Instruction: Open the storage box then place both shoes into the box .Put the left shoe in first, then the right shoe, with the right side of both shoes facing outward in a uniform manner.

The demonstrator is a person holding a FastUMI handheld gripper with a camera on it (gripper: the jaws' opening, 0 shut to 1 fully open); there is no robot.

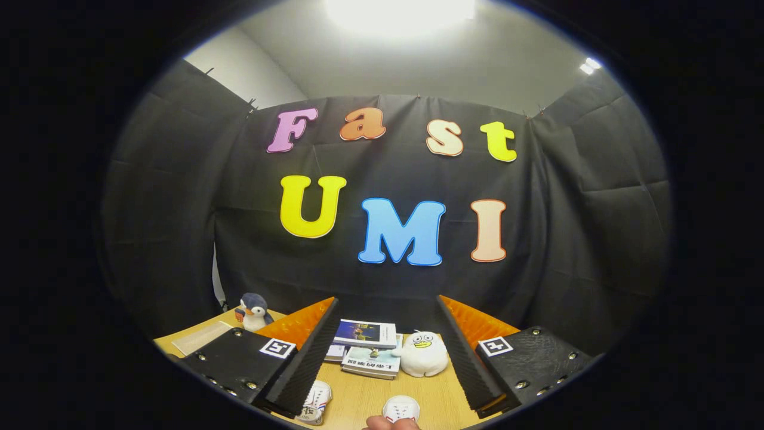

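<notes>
Wooden table (370, 397) largely cut off at near edge. Gripper (385, 304) spread wide, holding nothing. Stack of books (369, 346) between fingers, white plush duck (422, 355) beside it. Penguin plush (253, 312) beyond left finger. Two white shoes (315, 403) (401, 409), both partly hidden; fingertip (391, 423) touching nearer one. Storage box not made out.

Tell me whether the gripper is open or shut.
Open: the gripper has its fingers spread wide, with books and a white plush duck showing between them.
</notes>
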